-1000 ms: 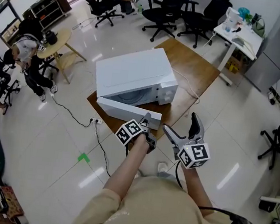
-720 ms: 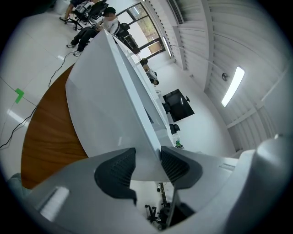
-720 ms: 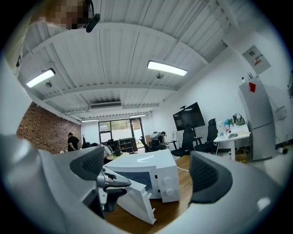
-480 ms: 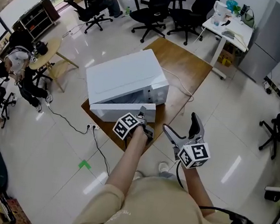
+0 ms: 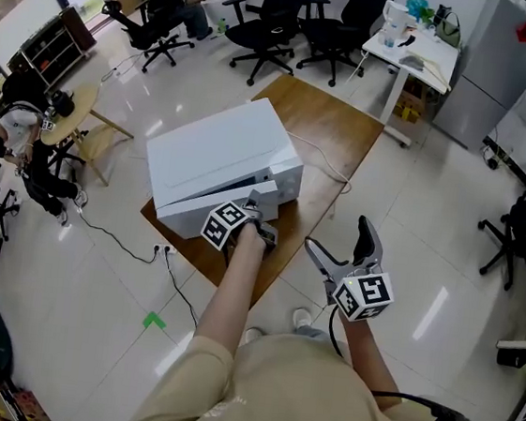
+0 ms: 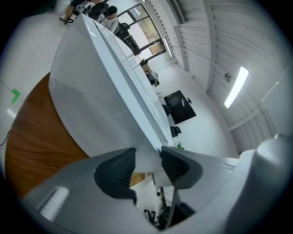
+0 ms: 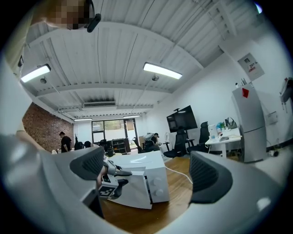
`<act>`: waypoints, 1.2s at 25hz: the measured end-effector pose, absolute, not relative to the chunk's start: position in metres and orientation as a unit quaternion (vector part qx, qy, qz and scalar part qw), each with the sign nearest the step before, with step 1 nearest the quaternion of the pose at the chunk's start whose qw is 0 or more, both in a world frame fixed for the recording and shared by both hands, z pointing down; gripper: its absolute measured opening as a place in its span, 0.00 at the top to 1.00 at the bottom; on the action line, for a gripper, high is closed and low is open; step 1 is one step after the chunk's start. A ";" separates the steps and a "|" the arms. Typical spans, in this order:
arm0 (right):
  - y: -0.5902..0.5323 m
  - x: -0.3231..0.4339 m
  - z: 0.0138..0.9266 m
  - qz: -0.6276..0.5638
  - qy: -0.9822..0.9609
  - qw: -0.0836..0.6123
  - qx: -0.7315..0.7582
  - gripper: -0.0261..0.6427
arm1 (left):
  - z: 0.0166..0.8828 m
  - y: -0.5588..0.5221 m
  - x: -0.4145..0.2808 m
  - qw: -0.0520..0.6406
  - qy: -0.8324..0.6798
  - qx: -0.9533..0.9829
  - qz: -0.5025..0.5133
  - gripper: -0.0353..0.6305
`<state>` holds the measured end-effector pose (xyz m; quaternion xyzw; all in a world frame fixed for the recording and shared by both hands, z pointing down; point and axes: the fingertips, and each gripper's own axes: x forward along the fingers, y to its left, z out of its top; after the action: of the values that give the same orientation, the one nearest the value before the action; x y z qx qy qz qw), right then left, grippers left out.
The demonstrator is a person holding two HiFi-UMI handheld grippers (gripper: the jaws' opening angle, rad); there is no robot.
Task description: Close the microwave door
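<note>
A white microwave (image 5: 217, 157) stands on a wooden table (image 5: 332, 142). Its door (image 5: 192, 214) hangs a little ajar at the front, hinged on the left. My left gripper (image 5: 248, 215) is shut on the door's free edge. In the left gripper view the door (image 6: 98, 87) fills the frame and its thin edge sits pinched between the dark pads (image 6: 114, 171). My right gripper (image 5: 340, 239) hovers open off the table's near corner, holding nothing. The right gripper view shows the microwave (image 7: 149, 176), its door (image 7: 130, 192) angled out, and the left gripper (image 7: 113, 179) on it.
A white power cable (image 5: 329, 170) trails from the microwave across the table. Office chairs (image 5: 272, 8) and a white desk (image 5: 418, 48) stand beyond. A round table (image 5: 71, 112) with seated people is at the left. A grey cabinet (image 5: 501, 71) stands at the far right.
The door has swung in from wide open to nearly against the microwave body, with my left gripper travelling with its edge. My right gripper has barely shifted.
</note>
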<state>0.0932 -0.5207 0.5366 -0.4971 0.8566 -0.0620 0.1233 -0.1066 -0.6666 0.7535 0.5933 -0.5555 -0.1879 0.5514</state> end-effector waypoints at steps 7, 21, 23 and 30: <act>-0.521 0.107 0.533 -0.060 0.849 0.119 -0.512 0.11 | 0.749 -0.681 -0.109 0.549 -0.560 0.590 -0.191 0.67; -0.529 0.095 0.525 -0.057 0.854 0.111 -0.504 0.11 | 0.744 -0.700 -0.116 0.559 -0.579 0.562 -0.188 0.66; -0.528 0.093 0.527 -0.061 0.855 0.111 -0.503 0.11 | 0.742 -0.699 -0.113 0.555 -0.575 0.574 -0.178 0.65; -0.525 0.063 0.533 -0.065 0.871 0.112 -0.474 0.11 | 0.728 -0.670 -0.132 0.460 -0.560 0.681 -0.107 0.66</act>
<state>0.0626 -0.5252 0.5327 -0.4736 0.8711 -0.0654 0.1124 -0.1320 -0.6703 0.7277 0.6806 -0.5600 -0.1073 0.4600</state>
